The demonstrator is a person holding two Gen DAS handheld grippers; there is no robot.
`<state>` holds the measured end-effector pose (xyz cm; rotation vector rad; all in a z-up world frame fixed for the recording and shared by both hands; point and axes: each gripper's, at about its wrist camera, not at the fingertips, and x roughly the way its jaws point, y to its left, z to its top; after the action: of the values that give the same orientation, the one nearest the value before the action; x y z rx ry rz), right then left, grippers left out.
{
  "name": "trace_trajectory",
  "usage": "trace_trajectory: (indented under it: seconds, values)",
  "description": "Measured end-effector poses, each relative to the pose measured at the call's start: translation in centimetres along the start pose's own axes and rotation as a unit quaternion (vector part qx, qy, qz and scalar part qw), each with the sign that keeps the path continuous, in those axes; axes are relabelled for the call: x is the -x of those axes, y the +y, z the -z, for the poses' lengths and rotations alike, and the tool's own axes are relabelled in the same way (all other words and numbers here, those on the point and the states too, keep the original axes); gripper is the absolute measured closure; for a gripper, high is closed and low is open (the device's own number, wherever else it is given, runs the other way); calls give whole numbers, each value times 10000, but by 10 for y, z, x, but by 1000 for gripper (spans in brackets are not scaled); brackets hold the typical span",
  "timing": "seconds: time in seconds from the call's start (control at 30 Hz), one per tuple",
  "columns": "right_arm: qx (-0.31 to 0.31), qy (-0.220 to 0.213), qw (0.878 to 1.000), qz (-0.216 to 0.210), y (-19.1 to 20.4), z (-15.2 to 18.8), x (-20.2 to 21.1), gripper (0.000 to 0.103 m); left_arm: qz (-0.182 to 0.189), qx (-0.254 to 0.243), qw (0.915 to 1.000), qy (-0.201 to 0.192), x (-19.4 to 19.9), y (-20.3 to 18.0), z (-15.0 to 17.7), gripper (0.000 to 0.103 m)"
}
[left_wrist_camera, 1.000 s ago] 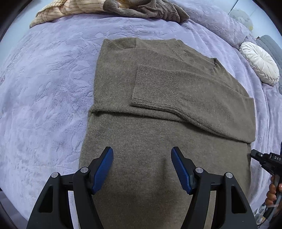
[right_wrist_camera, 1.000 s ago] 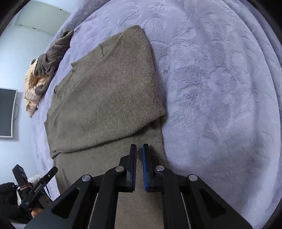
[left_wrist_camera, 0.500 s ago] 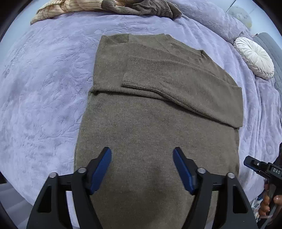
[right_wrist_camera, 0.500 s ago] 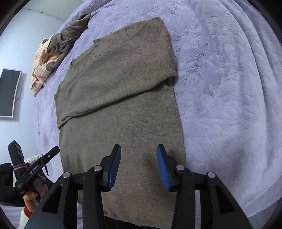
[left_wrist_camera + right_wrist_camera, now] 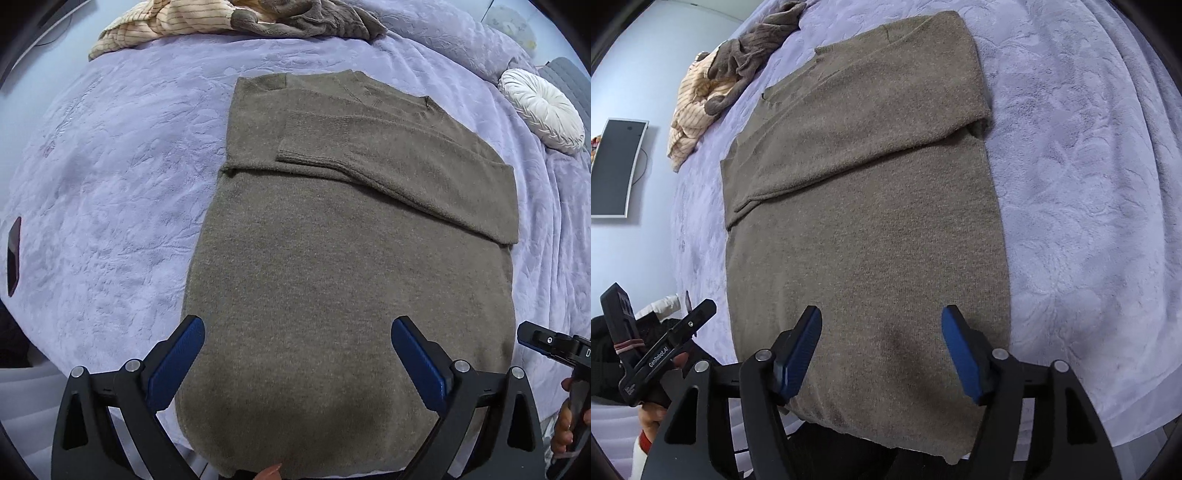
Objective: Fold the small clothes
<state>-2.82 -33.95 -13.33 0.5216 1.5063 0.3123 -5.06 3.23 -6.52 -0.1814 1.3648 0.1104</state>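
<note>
Nearest to us, at the foot of the bed, both claws stand wide apart and hold nothing. We see the left gripper (image 5: 297, 363) with its blue pads (image 5: 177, 363) spread over the near hem of the olive-brown sweater (image 5: 343, 266), and the right gripper (image 5: 881, 350) the same, its pads (image 5: 960, 354) apart above the hem toward that side's edge. Whether the pads rest on the knit or hang just above it, we cannot quite tell from these bowed views.

Under them the sweater lies flat on the lavender bedspread (image 5: 110, 192), hem toward us and collar away. Its sleeves are folded in across the chest; one ribbed cuff (image 5: 314, 138) lies on top near the middle. Farther out on the right, a round white cushion (image 5: 541, 110) sits on the spread, well apart from the sweater. Beyond the collar, at the far edge of the bed, a heap of other clothes (image 5: 236, 18) lies bunched, a striped cream piece beside a grey-brown one. On the wall past the bed in the right wrist view hangs a dark screen (image 5: 615, 166).
</note>
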Motion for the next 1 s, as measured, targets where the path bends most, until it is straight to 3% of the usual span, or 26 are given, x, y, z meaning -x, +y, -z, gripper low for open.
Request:
trace_trajectory:
  seconds: [0.07,0.43,1.0]
  values:
    - [113,22,9999,25,4,2,-2,23,0,37,10000,20,3,3,6,2]
    - [274,-65,9996,21,23,23,2,23,-114,14,9997,233,5,19,20,2]
    - [-270,-235,9986,377,25,100,-13,23,601,-286,9969,420,-10,68,76,2]
